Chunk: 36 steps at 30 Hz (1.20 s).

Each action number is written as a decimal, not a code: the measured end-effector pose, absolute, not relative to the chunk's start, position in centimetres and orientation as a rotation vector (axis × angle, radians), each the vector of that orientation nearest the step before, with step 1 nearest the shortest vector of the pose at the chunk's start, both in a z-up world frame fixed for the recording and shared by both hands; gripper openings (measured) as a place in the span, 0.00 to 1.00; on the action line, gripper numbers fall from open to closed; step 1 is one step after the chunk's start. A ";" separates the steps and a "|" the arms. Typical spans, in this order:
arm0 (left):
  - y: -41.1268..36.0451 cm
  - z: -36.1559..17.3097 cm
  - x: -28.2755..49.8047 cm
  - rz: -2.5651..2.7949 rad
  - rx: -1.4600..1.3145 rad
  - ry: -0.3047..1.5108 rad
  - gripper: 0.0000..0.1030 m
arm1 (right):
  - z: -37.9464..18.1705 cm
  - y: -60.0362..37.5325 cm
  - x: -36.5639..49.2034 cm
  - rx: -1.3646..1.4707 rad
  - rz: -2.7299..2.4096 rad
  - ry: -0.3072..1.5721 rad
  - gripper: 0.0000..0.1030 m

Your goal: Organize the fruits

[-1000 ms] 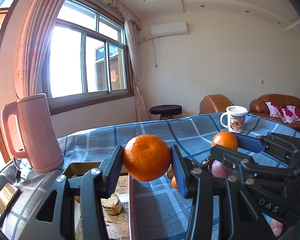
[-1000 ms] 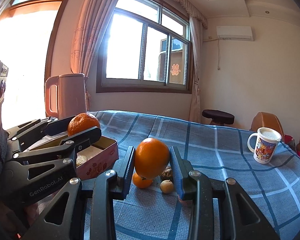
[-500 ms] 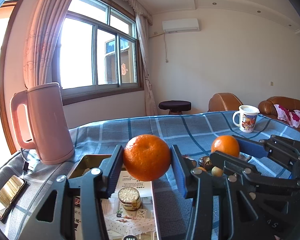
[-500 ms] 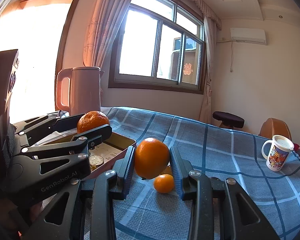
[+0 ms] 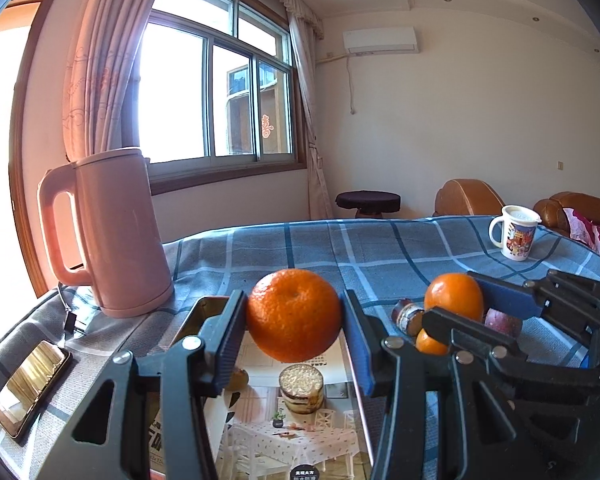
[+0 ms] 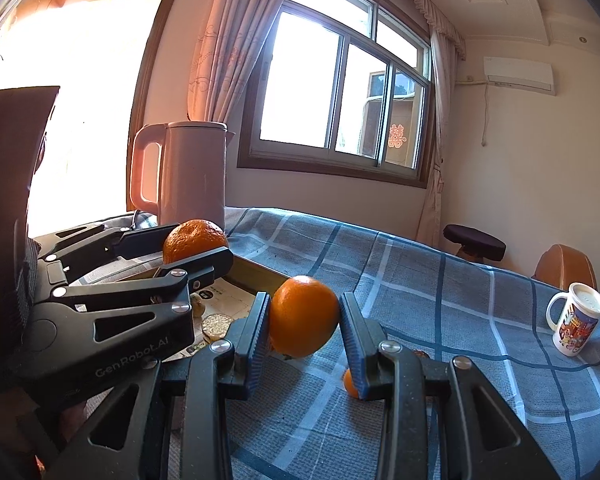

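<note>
Left gripper (image 5: 294,336): clamped on a large orange (image 5: 294,320) at the lower centre of the left wrist view, blue pads pressing both its sides; in the right wrist view the same gripper (image 6: 198,246) comes in from the left edge with its orange (image 6: 194,240) at the tips.
Right gripper (image 6: 304,322): closed on a second orange (image 6: 303,316) at the centre of the right wrist view, held clear of the cloth; in the left wrist view it (image 5: 456,300) reaches in from the right edge with the fruit (image 5: 454,297) in its grip.
Tin box (image 5: 350,376): open, directly under the left gripper's orange at the bottom centre, with printed paper on its floor and a small round lidded jar (image 5: 301,388) standing inside.
Loose fruit: a small orange (image 5: 428,343) and a reddish-purple fruit (image 5: 502,320) lie on the cloth below the right gripper, at the right of the left wrist view.
Table: covered with a blue checked cloth (image 5: 340,252).
Kettle (image 5: 108,232): pink, upright, at the left of the left wrist view, beside the box.
Phone (image 5: 30,388): flat at the lower left edge.
Mug (image 5: 516,232): white with a printed picture, at the far right of the cloth, well apart from the box.
</note>
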State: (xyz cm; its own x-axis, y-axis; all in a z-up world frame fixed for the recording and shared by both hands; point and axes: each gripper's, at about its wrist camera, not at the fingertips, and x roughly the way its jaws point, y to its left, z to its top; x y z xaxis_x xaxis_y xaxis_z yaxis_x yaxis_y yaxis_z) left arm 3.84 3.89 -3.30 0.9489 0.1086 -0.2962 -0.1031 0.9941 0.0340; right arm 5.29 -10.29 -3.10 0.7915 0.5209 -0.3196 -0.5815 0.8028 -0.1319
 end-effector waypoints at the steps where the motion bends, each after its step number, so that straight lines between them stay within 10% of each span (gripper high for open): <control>1: 4.1 -3.3 3.9 0.112 0.017 0.305 0.47 | -3.1 -10.1 5.3 -0.233 0.602 0.277 0.36; 36: 9.6 -4.3 4.7 0.174 -0.016 0.425 0.47 | -3.8 -4.3 6.5 -0.286 0.713 0.327 0.36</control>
